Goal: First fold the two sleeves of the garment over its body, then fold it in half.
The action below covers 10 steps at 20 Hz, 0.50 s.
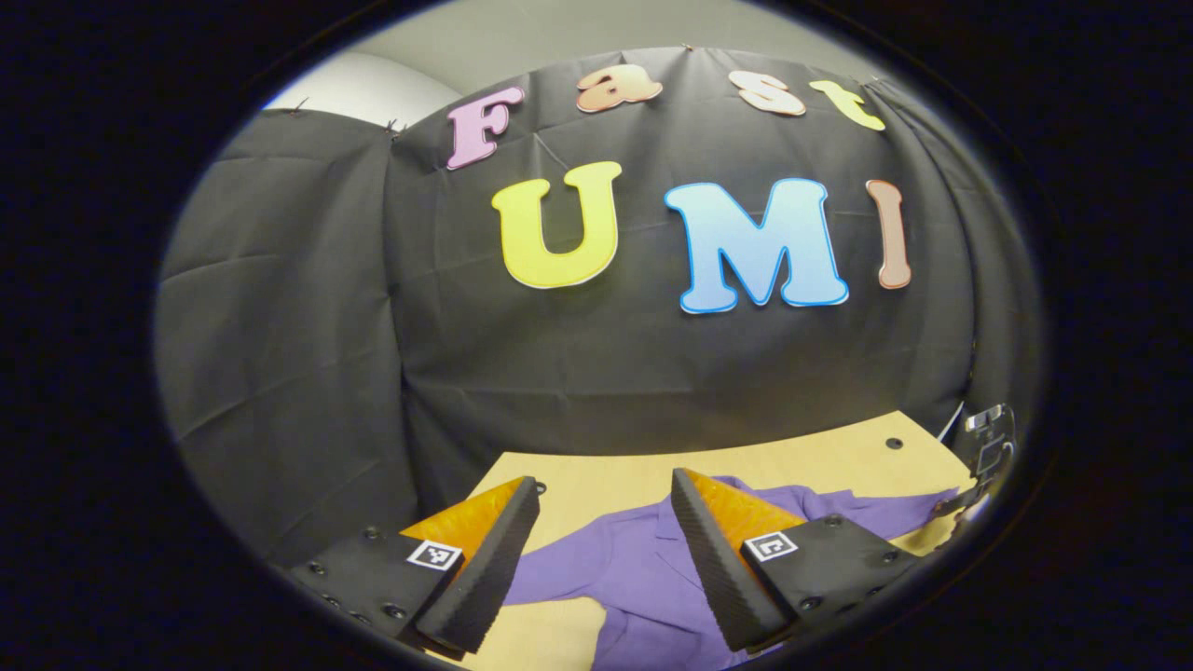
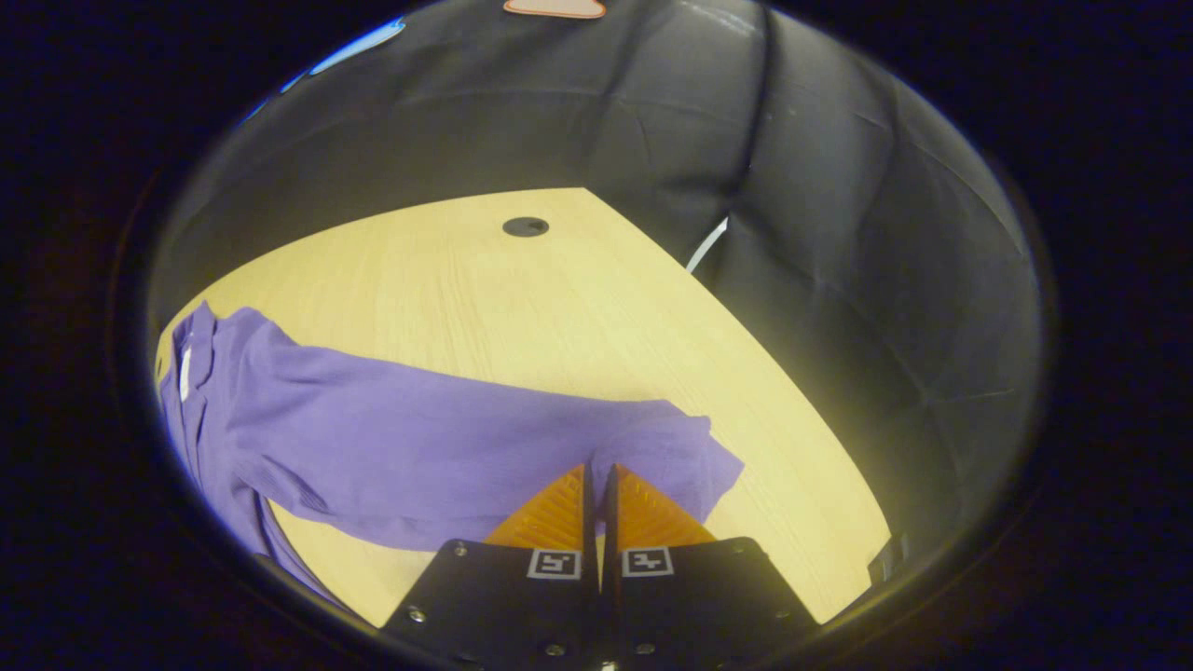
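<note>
A purple long-sleeved garment (image 1: 643,568) lies spread on the light wooden table (image 1: 596,489). My left gripper (image 1: 606,489) hovers open above its collar area, with purple cloth showing between the two fingers and nothing held. In the right gripper view one long sleeve (image 2: 438,447) stretches from the garment's body at the left to its cuff end at the bottom centre. My right gripper (image 2: 598,471) is shut there, fingers pressed together on the sleeve near the cuff. At the far right of the left gripper view, that gripper (image 1: 986,447) shows at the end of the same sleeve.
Black cloth walls close the table in at the back and on both sides. A small dark round hole (image 2: 526,226) sits in the tabletop near the far corner. Bare wood (image 2: 559,308) lies beyond the sleeve. The table's right edge (image 2: 792,391) runs close to the cuff.
</note>
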Each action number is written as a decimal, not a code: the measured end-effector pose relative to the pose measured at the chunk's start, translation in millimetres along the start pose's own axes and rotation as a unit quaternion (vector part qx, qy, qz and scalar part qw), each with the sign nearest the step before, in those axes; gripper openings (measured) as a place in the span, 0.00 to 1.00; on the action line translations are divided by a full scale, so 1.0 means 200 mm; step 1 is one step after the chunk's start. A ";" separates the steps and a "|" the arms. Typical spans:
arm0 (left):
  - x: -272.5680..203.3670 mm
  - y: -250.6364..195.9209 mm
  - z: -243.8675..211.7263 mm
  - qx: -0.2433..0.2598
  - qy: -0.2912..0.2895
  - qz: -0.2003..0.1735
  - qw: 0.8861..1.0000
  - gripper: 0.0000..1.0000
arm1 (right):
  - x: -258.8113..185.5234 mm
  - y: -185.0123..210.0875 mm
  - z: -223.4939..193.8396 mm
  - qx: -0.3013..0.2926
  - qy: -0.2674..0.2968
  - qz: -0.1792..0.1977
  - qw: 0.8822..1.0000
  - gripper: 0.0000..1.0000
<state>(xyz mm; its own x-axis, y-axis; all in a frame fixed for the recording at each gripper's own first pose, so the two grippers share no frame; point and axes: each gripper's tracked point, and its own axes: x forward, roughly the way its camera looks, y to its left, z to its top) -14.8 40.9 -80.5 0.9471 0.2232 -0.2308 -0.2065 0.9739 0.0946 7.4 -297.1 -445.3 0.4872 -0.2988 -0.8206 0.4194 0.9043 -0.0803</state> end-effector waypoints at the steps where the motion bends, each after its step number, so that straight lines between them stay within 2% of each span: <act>1: 0.00 0.00 0.00 0.000 -0.001 0.000 1.000 0.95 | -0.03 0.02 0.06 0.007 -0.009 0.009 1.000 0.01; 4: 0.01 0.01 0.00 -0.003 -0.002 -0.002 1.000 0.99 | -0.13 0.13 0.21 0.015 -0.039 0.045 0.998 0.02; 10: -0.01 0.09 -0.02 -0.010 -0.004 0.003 1.000 0.99 | -0.38 0.68 0.39 -0.009 -0.085 0.137 0.987 0.02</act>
<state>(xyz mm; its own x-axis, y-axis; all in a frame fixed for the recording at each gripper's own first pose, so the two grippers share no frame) -20.8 57.2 -81.8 0.9480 0.2282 -0.2217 -0.2164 0.9733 0.0768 86.9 -175.4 -349.8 0.7032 -0.0872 -0.7056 0.2404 0.9632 0.1205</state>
